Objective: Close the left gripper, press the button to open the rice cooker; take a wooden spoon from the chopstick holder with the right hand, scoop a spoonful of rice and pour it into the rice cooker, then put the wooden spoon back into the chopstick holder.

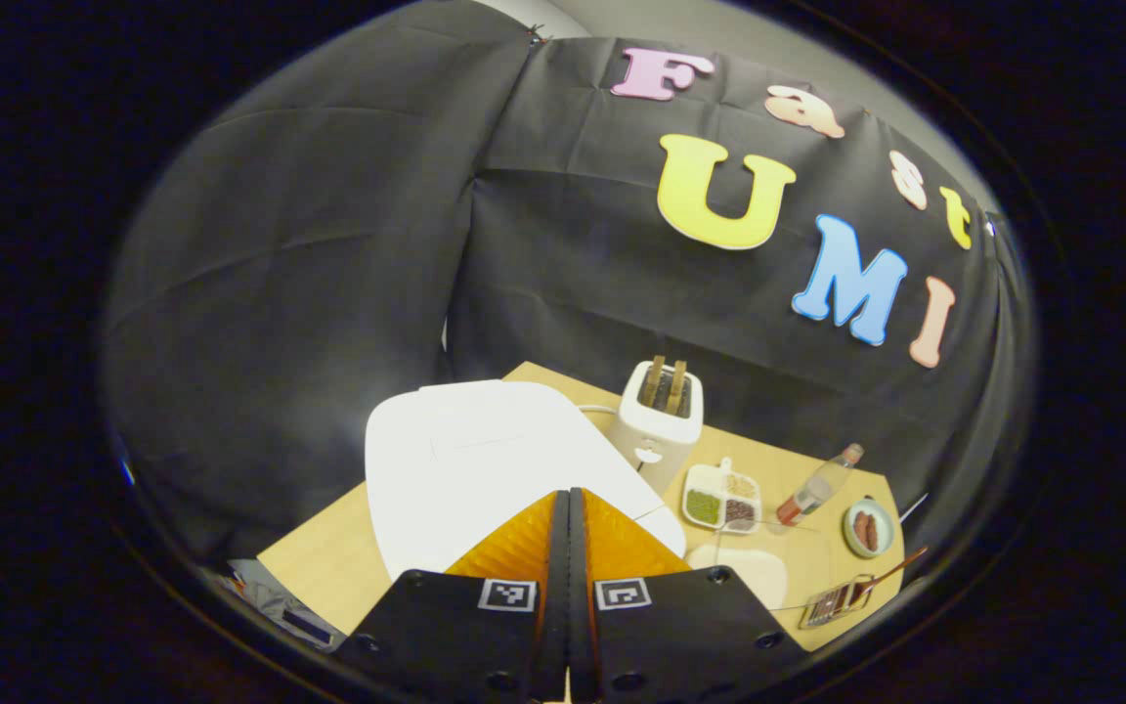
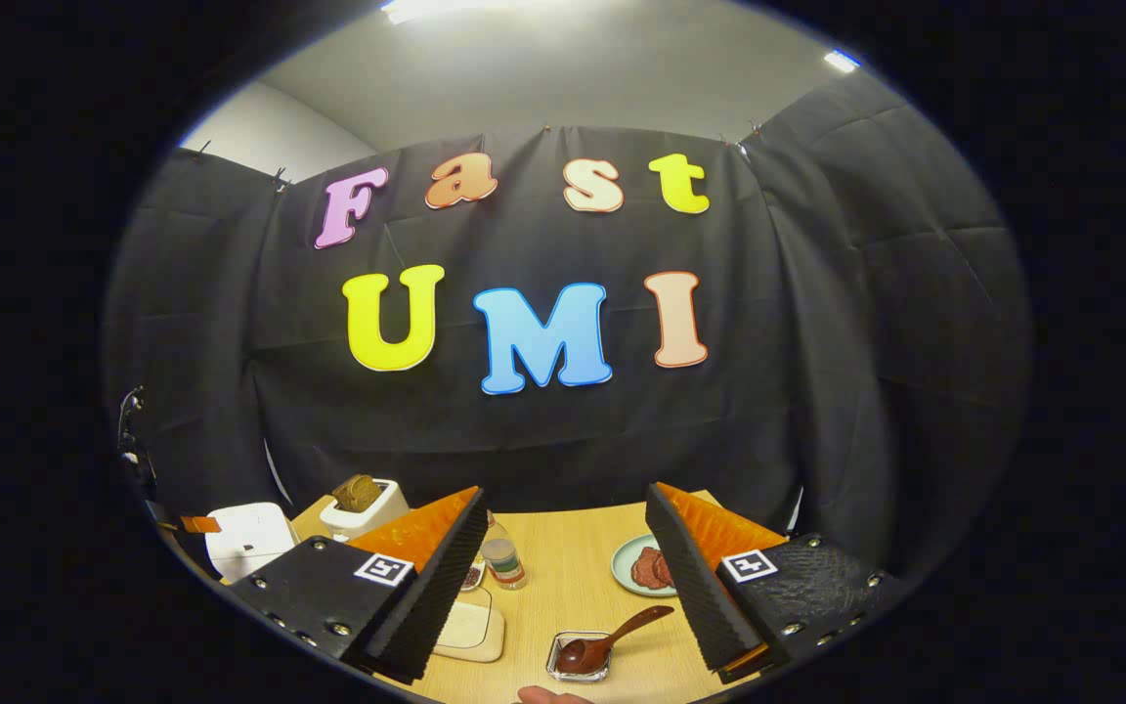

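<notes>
Left gripper view: my left tongs (image 1: pixel 568 508) are pressed together over the rice cooker (image 1: pixel 485 460); my right tongs (image 2: pixel 563 557) gape wide above the wooden spoon (image 2: pixel 612 636).

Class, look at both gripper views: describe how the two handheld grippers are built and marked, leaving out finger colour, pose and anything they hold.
The left gripper and the right gripper match: two wedge-shaped fingers tapering to the tip, mounted on black plates with round screws along the edges. Each plate carries a small square black-and-white marker. The right gripper's inner pads are finely ribbed. No cables or sleeves are visible.
</notes>
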The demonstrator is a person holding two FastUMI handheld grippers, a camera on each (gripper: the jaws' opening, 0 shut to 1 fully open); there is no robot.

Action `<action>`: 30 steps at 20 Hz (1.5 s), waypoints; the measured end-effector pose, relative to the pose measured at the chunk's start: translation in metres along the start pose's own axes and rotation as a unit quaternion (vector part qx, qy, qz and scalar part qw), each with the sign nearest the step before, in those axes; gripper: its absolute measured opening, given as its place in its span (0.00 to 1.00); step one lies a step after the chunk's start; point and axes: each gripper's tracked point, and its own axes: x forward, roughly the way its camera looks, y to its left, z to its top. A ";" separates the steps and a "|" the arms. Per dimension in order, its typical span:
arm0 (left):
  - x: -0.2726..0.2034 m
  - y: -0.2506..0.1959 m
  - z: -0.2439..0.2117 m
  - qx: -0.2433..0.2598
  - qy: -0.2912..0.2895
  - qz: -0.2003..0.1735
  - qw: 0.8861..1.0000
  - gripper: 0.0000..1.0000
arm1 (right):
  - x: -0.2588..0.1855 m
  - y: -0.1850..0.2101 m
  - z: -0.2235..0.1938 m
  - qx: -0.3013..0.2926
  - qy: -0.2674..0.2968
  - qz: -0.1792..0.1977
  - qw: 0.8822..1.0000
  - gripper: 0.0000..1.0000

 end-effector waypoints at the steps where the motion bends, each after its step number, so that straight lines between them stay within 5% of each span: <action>1: 0.009 0.002 -0.006 -0.007 0.012 -0.003 1.000 0.08 | 0.001 0.000 0.000 -0.001 0.000 -0.003 1.000 0.99; 8: 0.040 0.001 -0.043 -0.024 0.067 -0.003 0.997 0.08 | 0.007 0.000 0.000 -0.002 0.006 -0.007 1.000 0.99; 13: 0.037 0.005 -0.034 -0.032 0.053 0.004 0.998 0.08 | 0.007 0.007 0.008 -0.003 -0.001 0.002 1.000 0.99; 16: 0.027 0.003 -0.010 0.019 0.020 0.015 1.000 0.08 | 0.007 0.006 0.009 -0.004 -0.003 0.007 1.000 0.99; 24: -0.025 0.002 0.095 0.053 -0.103 0.052 0.992 0.10 | 0.001 -0.004 0.018 -0.001 -0.020 0.020 1.000 0.99; 28: -0.088 -0.021 0.132 0.063 -0.178 0.042 0.981 0.38 | 0.001 -0.017 0.009 0.007 -0.010 0.023 1.000 0.99; 30: -0.116 -0.040 0.137 0.061 -0.198 0.025 0.978 0.79 | 0.002 -0.027 0.004 0.004 -0.008 0.018 1.000 0.99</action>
